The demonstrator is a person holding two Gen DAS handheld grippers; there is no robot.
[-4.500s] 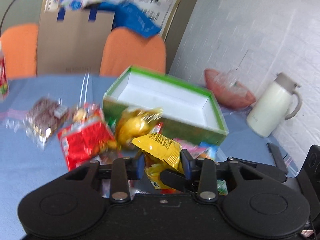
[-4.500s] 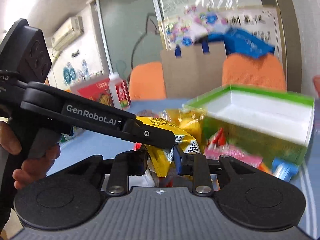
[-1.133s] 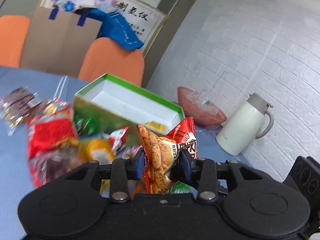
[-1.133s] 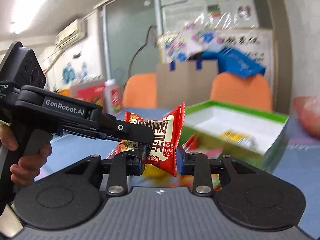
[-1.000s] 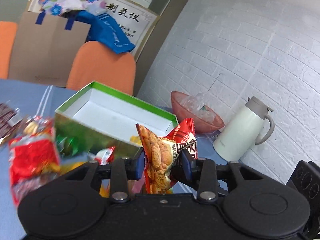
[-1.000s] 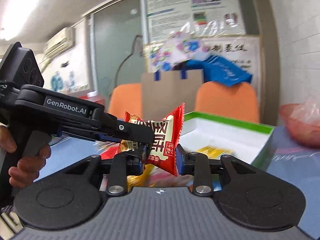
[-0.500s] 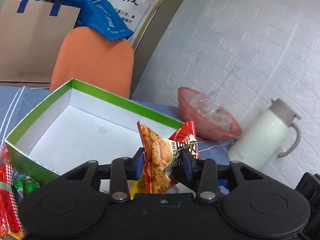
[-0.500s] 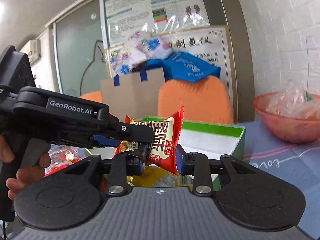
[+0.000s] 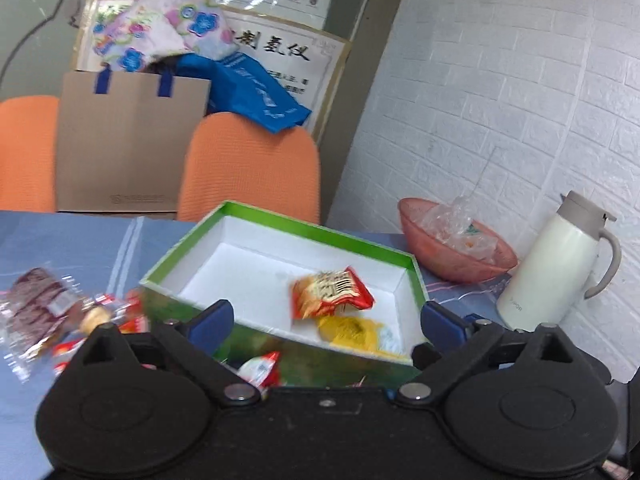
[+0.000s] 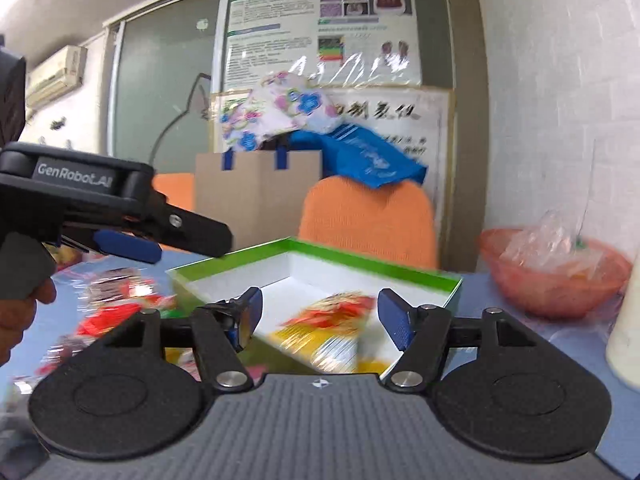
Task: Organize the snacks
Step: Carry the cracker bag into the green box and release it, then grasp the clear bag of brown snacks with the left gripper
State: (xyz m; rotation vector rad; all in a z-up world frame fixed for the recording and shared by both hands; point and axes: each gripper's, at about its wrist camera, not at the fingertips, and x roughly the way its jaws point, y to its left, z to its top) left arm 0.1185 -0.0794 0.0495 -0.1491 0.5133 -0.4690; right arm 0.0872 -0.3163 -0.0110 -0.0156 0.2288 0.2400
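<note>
- Snacks: a red packet [image 9: 333, 293] and a yellow packet [image 9: 354, 330] lay inside the green box [image 9: 280, 222].
- Left gripper [image 9: 326, 320] and right gripper [image 10: 320, 318] both gaped wide, holding nothing.

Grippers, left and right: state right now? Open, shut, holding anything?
Left gripper: open, holding nothing; red snack packet lies in the green box.
Right gripper: open, holding nothing.
</note>
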